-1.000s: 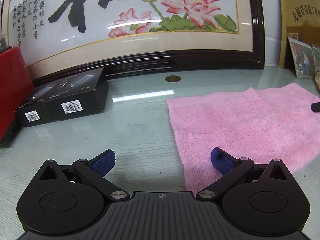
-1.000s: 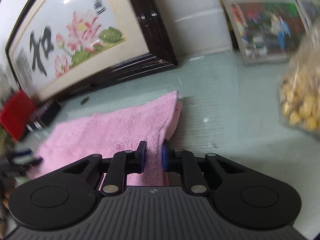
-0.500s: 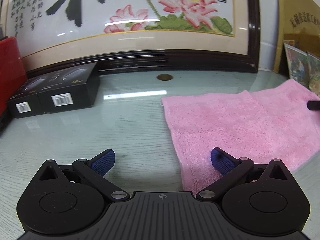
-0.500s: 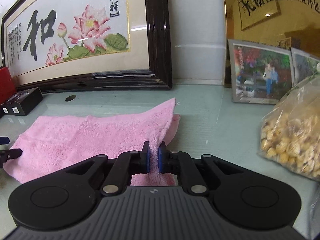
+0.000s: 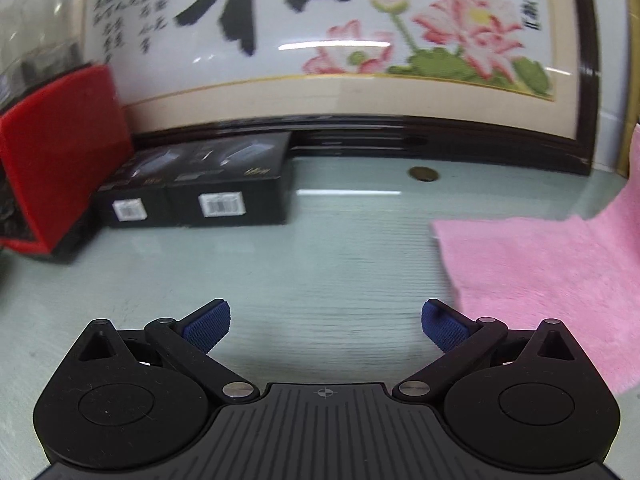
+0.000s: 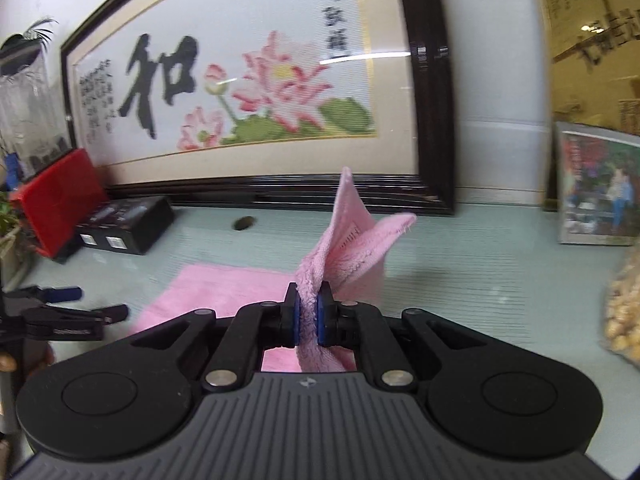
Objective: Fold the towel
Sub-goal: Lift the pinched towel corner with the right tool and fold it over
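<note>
A pink towel [image 5: 540,272] lies on the glass table at the right of the left wrist view, its far right part rising off the surface. My left gripper [image 5: 325,322] hangs open over bare table just left of the towel's edge, nothing between its fingers. In the right wrist view my right gripper [image 6: 308,312] is shut on the pink towel [image 6: 352,248]; the pinched edge stands up above the jaws while the rest [image 6: 224,288] stays flat on the table. The left gripper [image 6: 68,312] shows at the left edge of that view.
A large framed lotus embroidery [image 5: 360,60] leans at the back. Two black boxes [image 5: 200,196] and a red box [image 5: 60,148] stand at the left, with a small coin [image 5: 424,174] near the frame. At the right are a photo frame [image 6: 596,184] and a bag of snacks [image 6: 624,312].
My right gripper closed on the towel's edge and lifted it, so that part now stands up. My left gripper shifted left, off the towel's corner, and stayed open.
</note>
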A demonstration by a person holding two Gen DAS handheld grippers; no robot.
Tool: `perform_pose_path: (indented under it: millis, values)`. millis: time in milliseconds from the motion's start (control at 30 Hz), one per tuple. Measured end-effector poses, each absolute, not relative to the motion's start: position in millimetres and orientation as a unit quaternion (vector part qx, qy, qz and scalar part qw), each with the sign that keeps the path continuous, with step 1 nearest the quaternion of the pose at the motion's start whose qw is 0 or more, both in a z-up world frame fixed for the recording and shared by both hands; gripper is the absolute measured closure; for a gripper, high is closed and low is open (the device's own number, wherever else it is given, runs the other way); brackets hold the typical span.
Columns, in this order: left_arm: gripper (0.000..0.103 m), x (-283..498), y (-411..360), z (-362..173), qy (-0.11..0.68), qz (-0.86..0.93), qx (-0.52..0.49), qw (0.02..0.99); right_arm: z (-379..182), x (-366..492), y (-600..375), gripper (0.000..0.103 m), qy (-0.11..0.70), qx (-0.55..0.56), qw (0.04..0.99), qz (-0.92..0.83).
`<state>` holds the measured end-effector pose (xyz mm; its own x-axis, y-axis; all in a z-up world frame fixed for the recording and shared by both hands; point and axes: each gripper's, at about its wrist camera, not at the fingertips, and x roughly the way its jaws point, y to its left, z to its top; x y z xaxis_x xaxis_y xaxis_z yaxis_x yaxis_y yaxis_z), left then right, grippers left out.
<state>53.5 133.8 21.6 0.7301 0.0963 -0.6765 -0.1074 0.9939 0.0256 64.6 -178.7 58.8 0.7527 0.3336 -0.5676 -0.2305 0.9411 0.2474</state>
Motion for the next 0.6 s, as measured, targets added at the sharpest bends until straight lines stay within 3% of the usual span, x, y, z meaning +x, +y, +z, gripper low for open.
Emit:
perform_pose_path:
  millis: [500, 600]
  values:
    - [0.0, 48.7, 171.0, 33.3, 0.361, 0.105, -0.088, 0.922, 42.9, 97.7, -67.2, 0.094, 0.361, 0.082, 0.898, 0.238]
    - [0.0, 48.1, 171.7, 33.6, 0.361, 0.104, -0.09, 0.922, 29.0, 103.7, -56.2, 0.089, 0.386, 0.08, 0.887, 0.24]
